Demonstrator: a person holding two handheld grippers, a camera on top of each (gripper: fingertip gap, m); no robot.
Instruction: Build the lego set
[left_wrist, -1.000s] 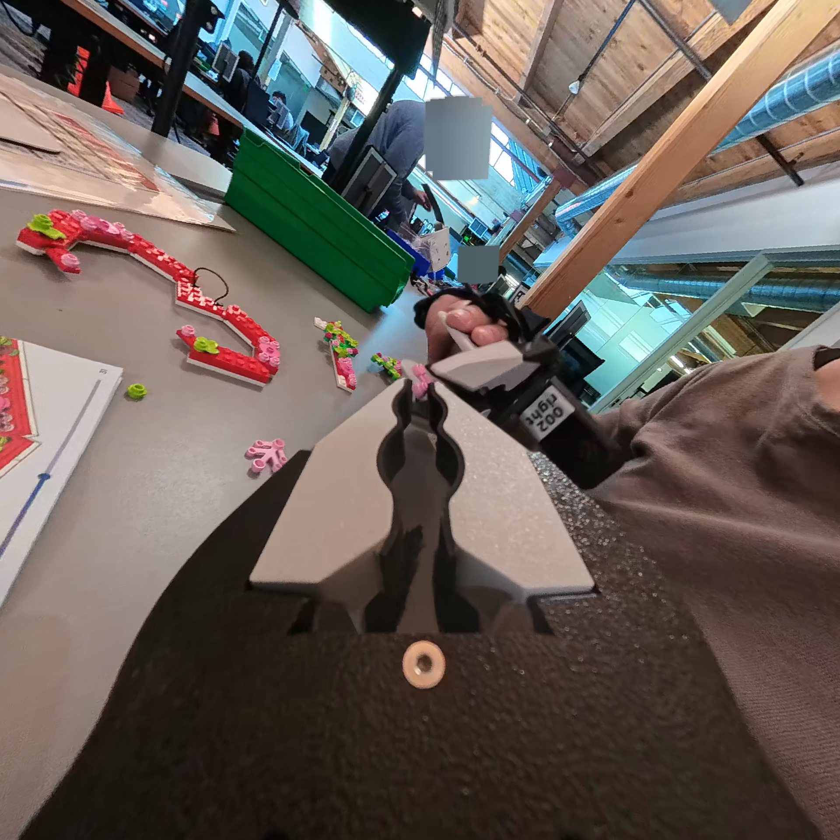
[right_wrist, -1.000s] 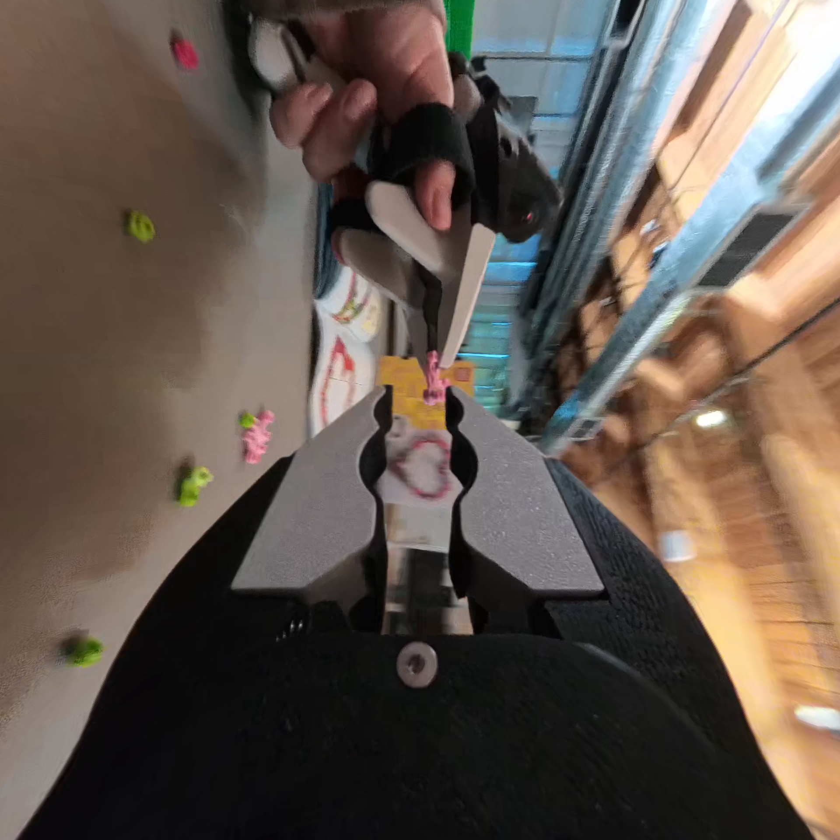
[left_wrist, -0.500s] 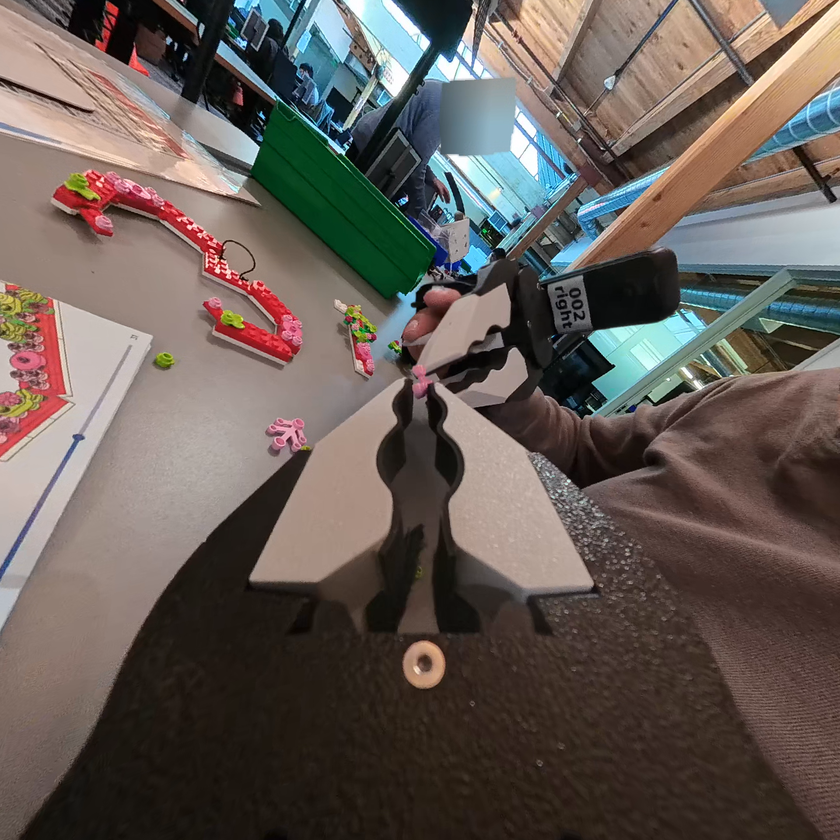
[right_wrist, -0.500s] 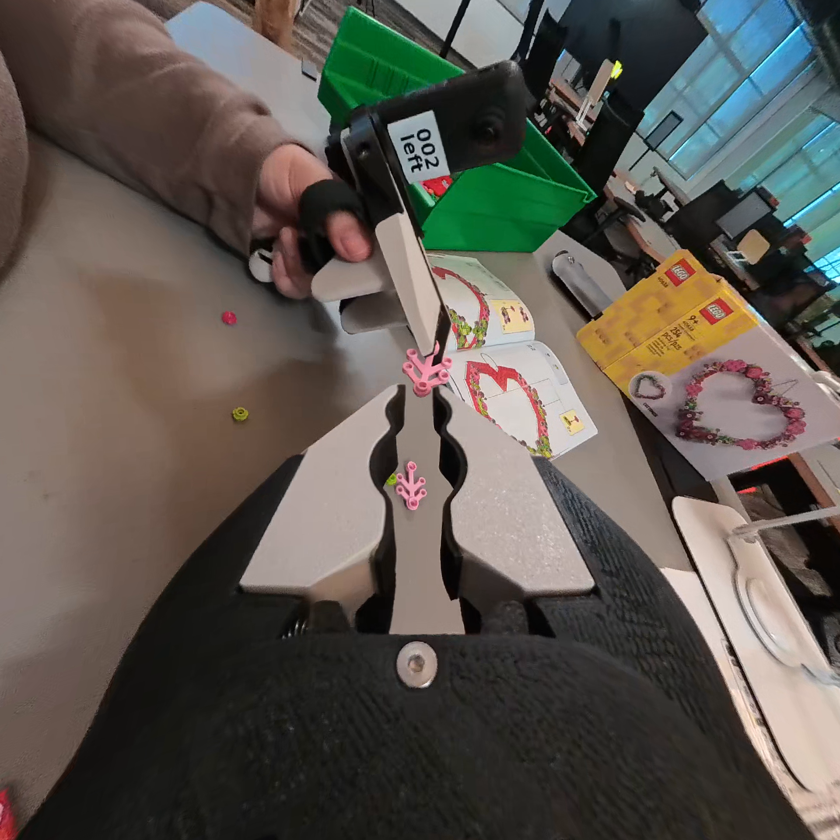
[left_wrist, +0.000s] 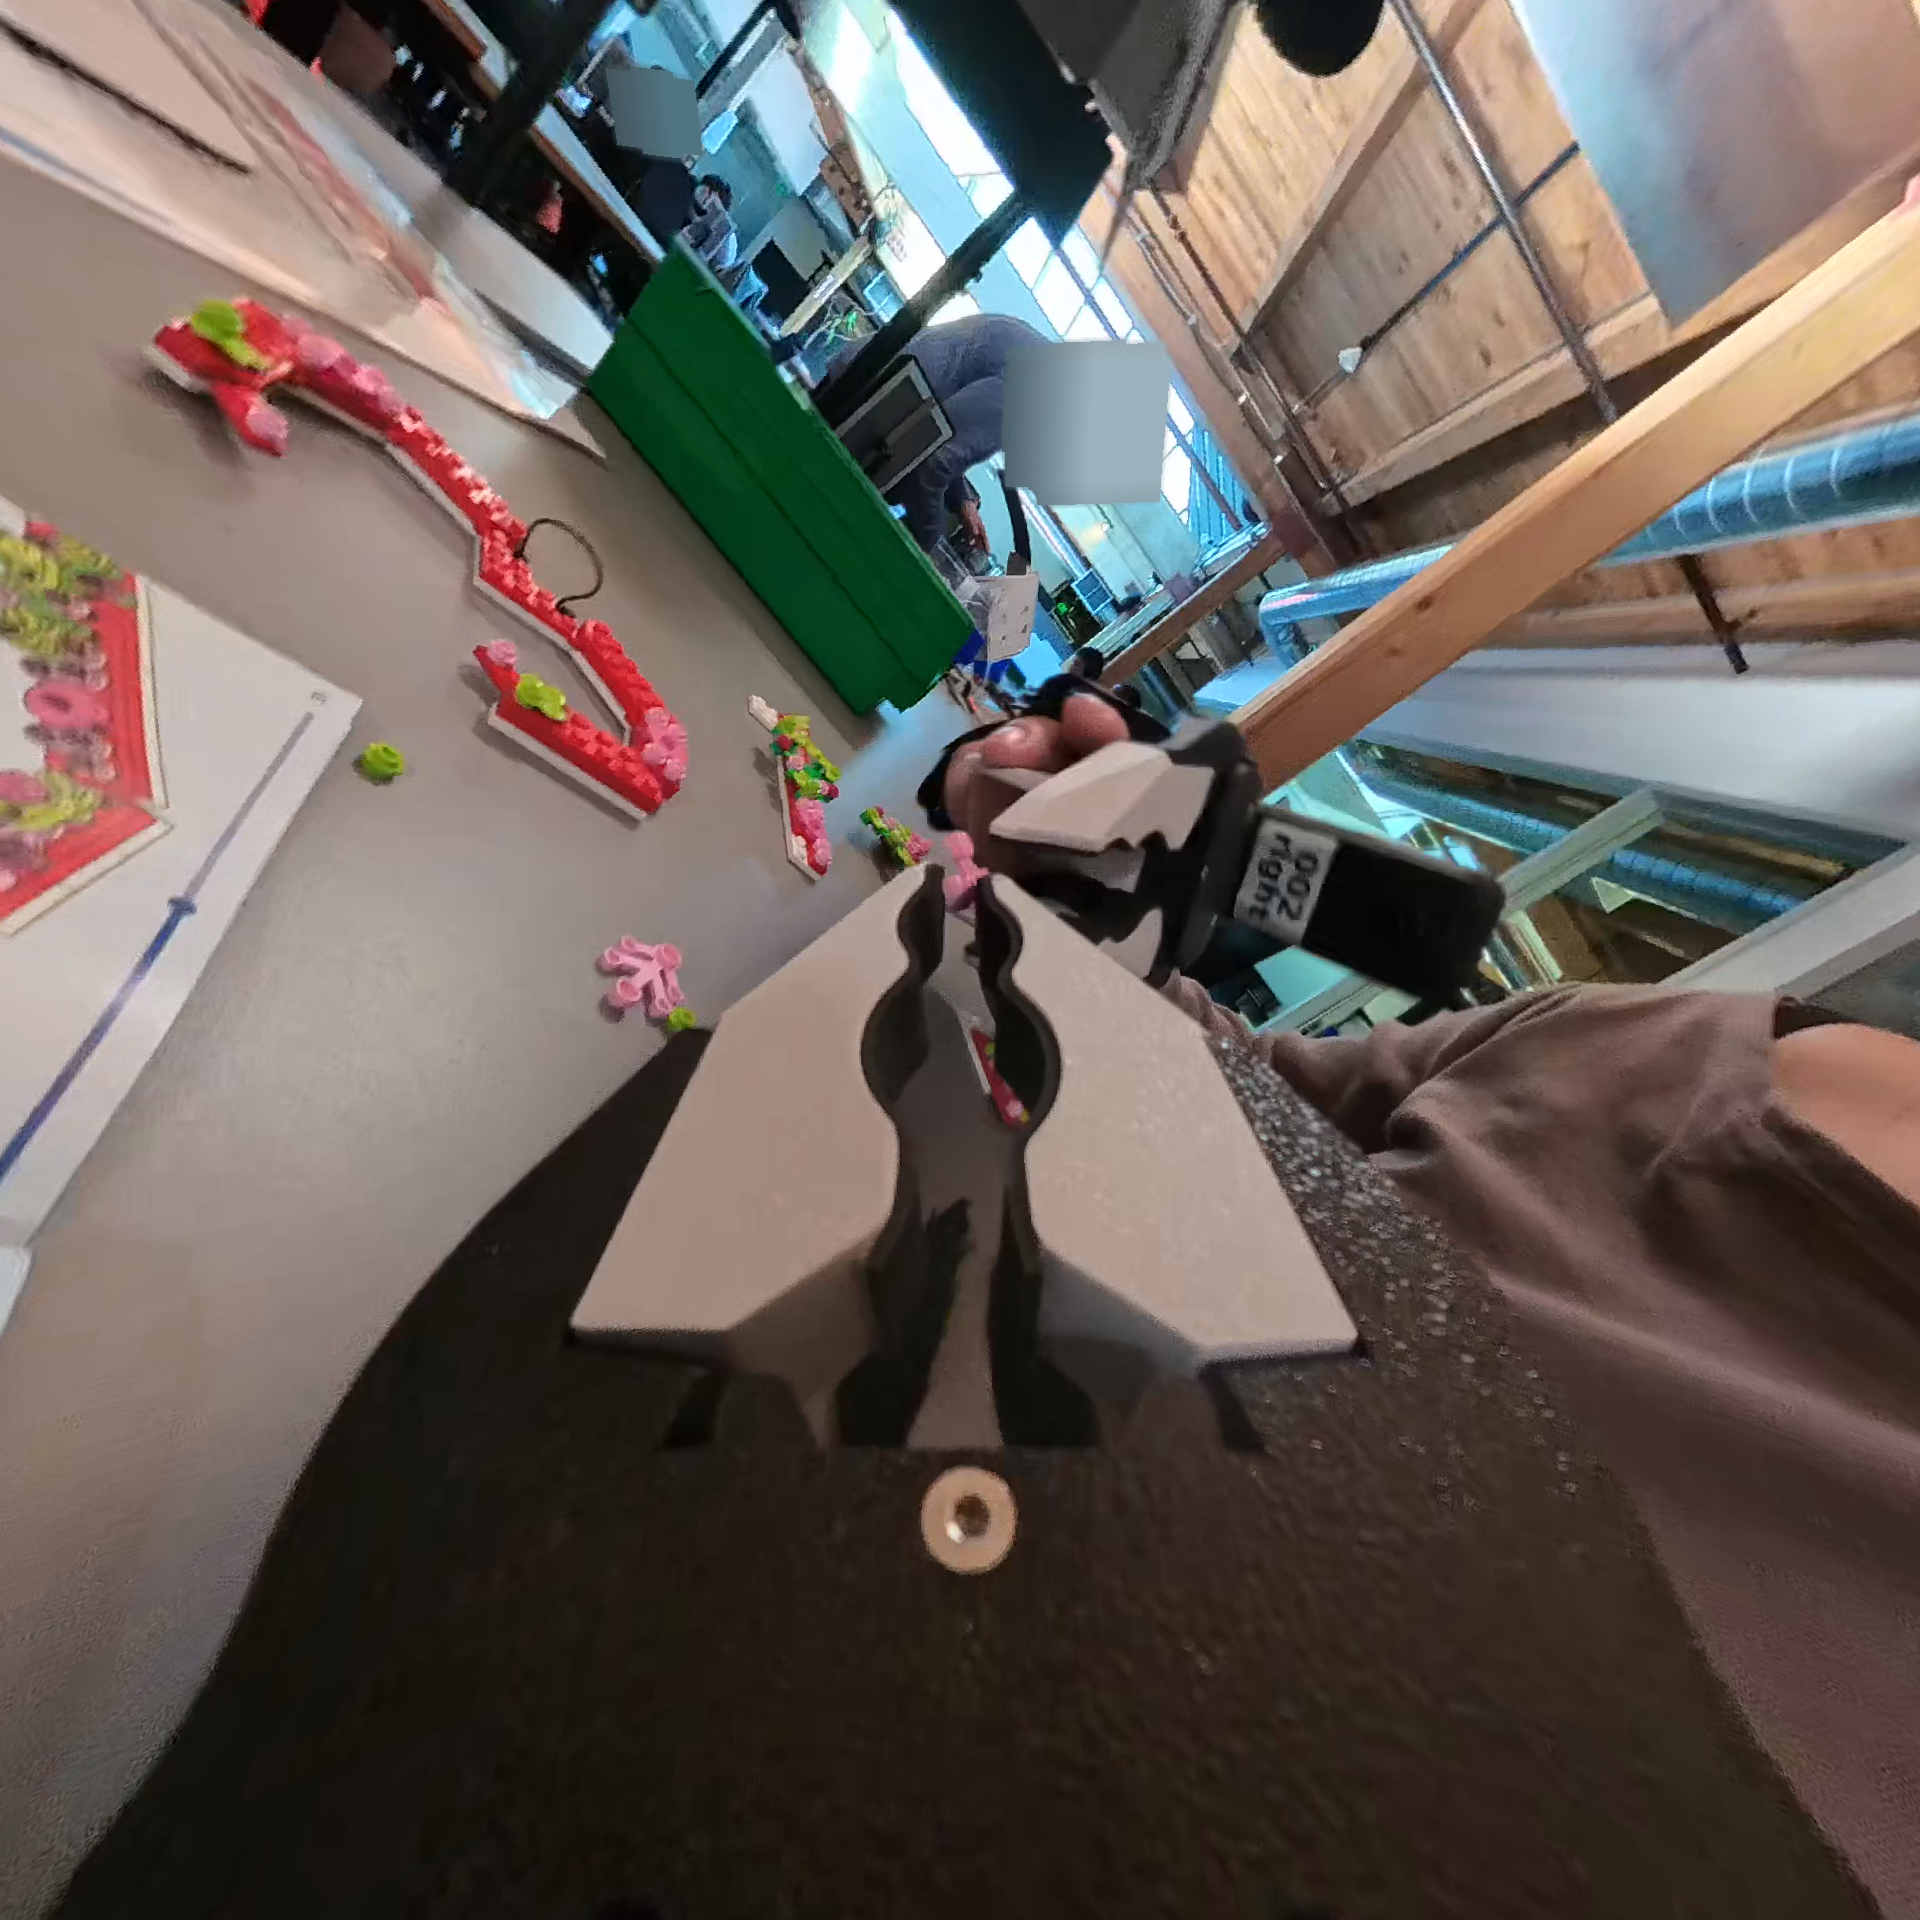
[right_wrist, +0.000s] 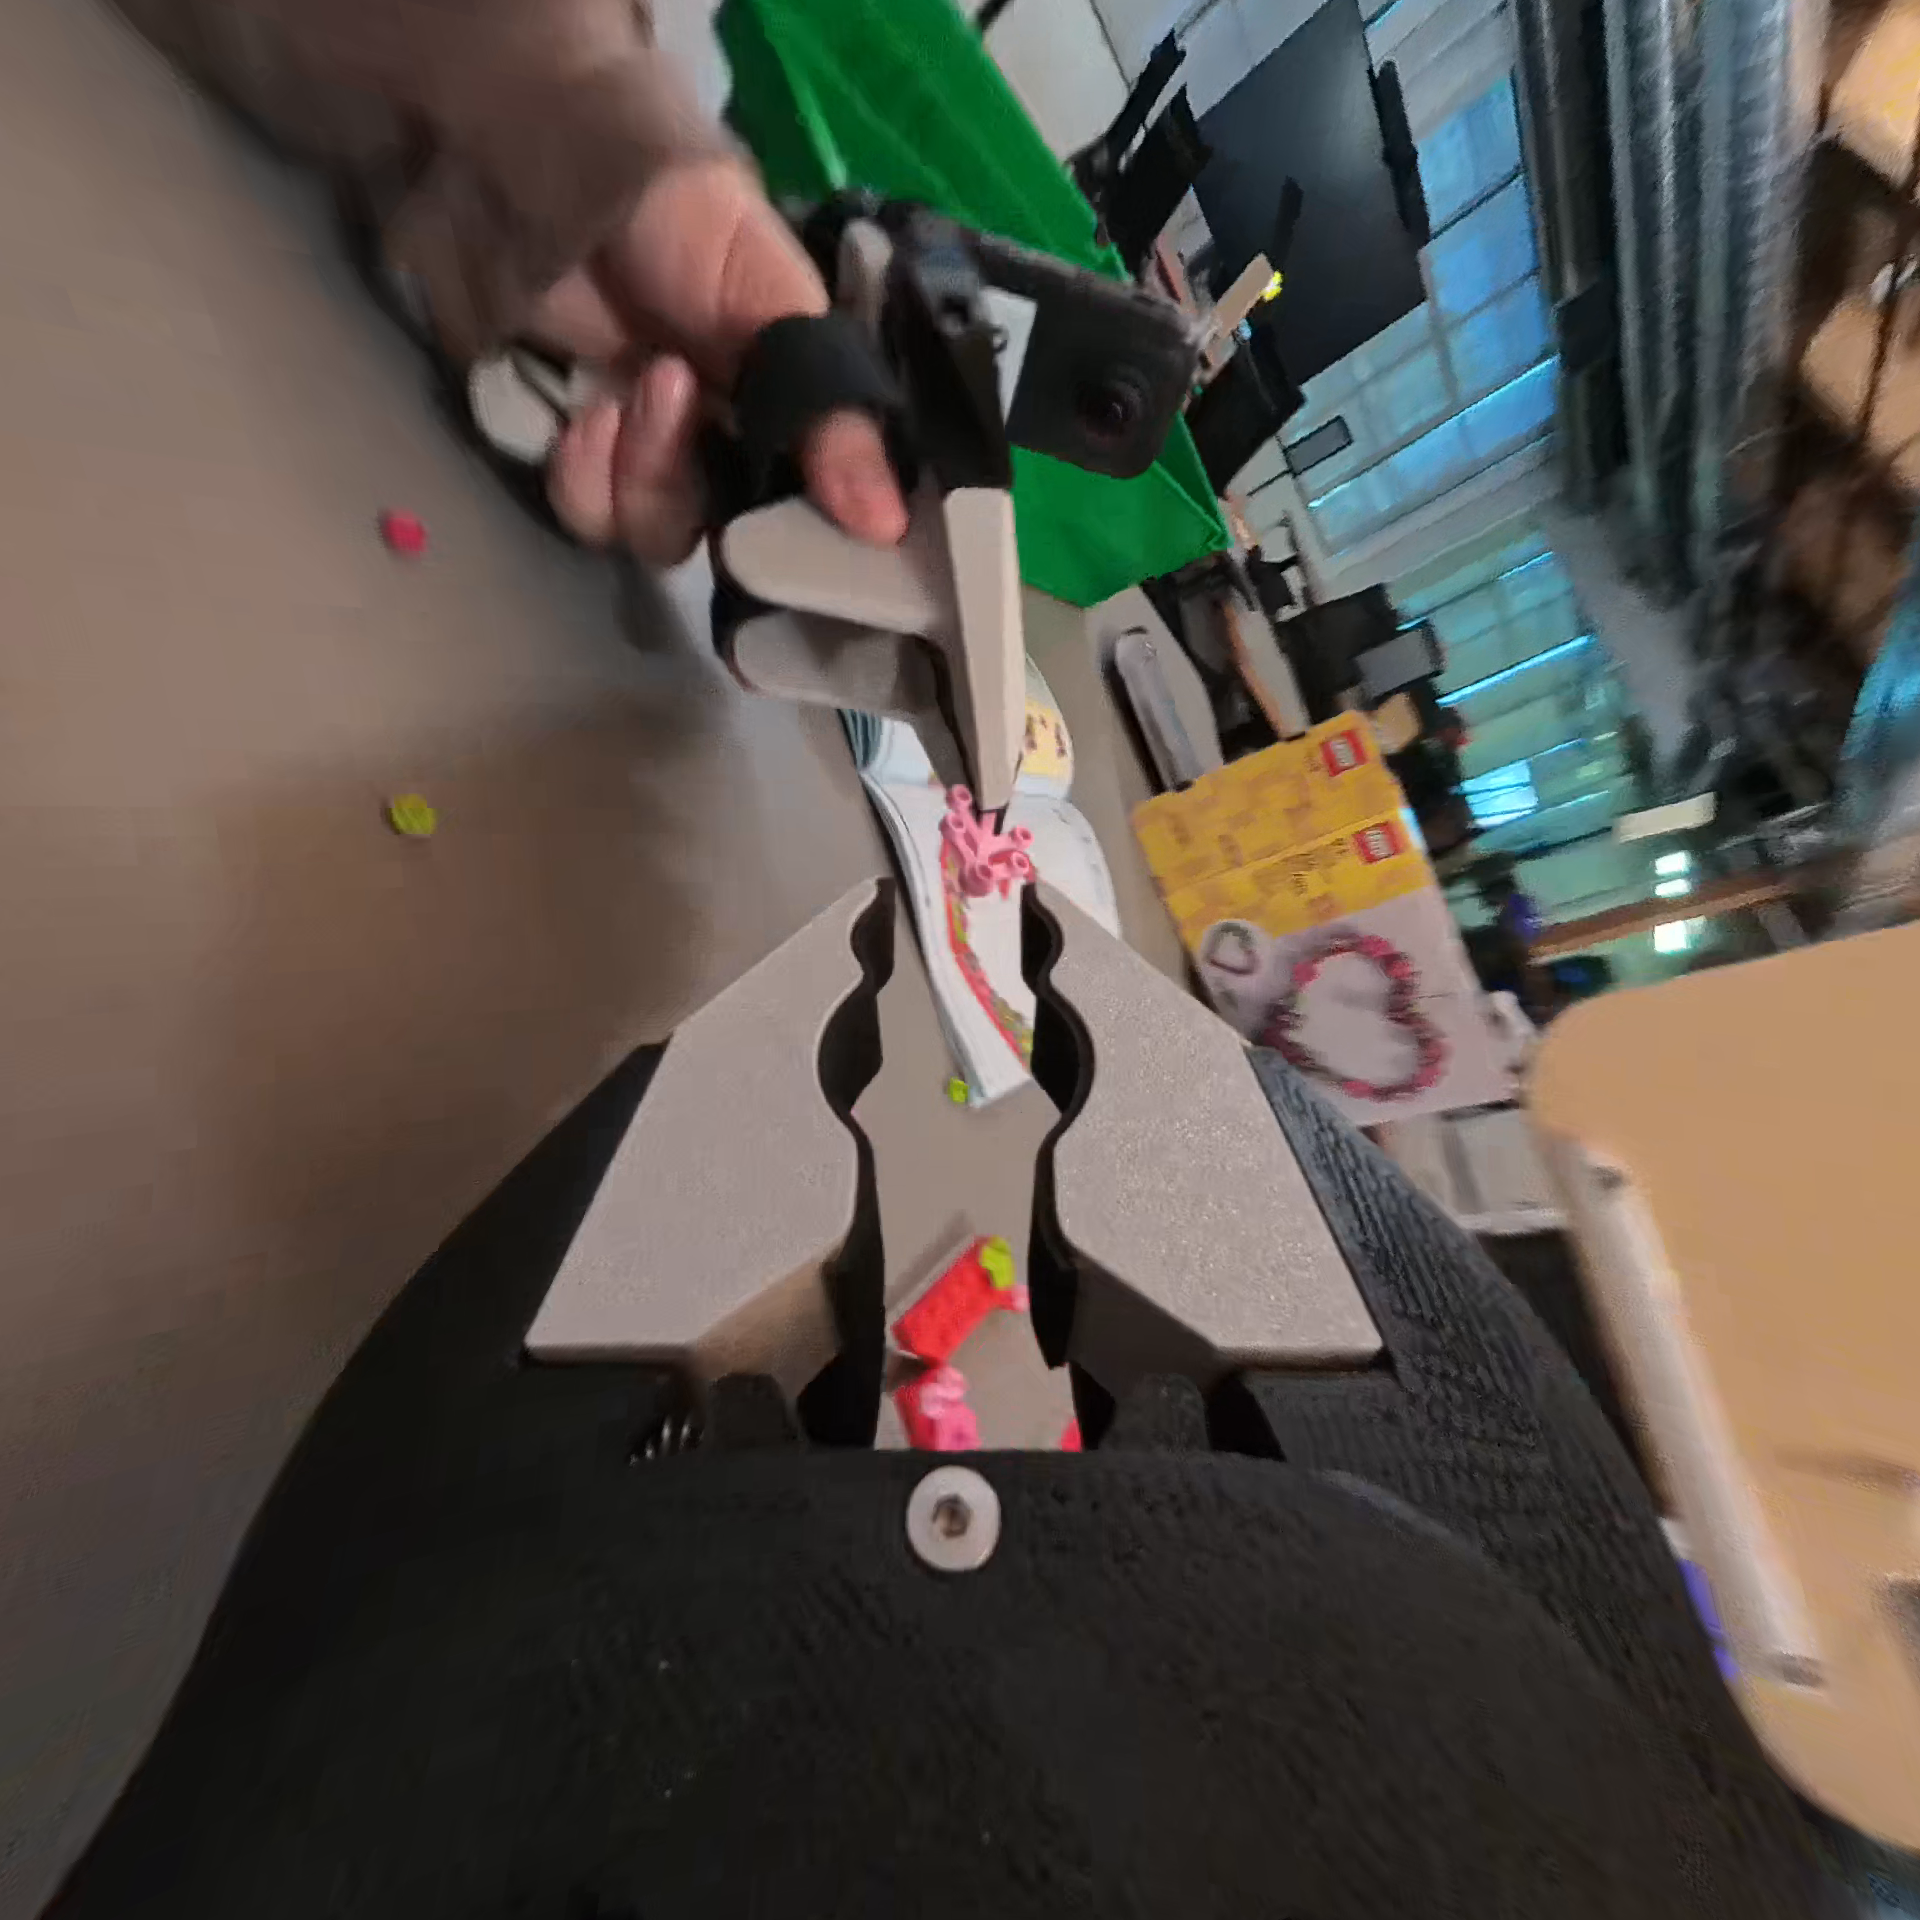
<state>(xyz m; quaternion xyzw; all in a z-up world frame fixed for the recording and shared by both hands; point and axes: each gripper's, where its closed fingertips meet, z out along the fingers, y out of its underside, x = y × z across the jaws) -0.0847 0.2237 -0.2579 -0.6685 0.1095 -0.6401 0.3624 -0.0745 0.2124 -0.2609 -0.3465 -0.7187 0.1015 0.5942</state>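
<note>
We hold a pink coral-shaped piece (right_wrist: 982, 850) pinched in our left gripper (left_wrist: 961, 896) fingers above the grey table (left_wrist: 343, 1018), our right gripper (right_wrist: 956, 896) fingers spread just beside it without gripping, the red heart frame (left_wrist: 561, 665) lying well apart

We are seeing bright window daylight; right wrist view is smearing with motion blur, wide-angle edges are bending both views.
</note>
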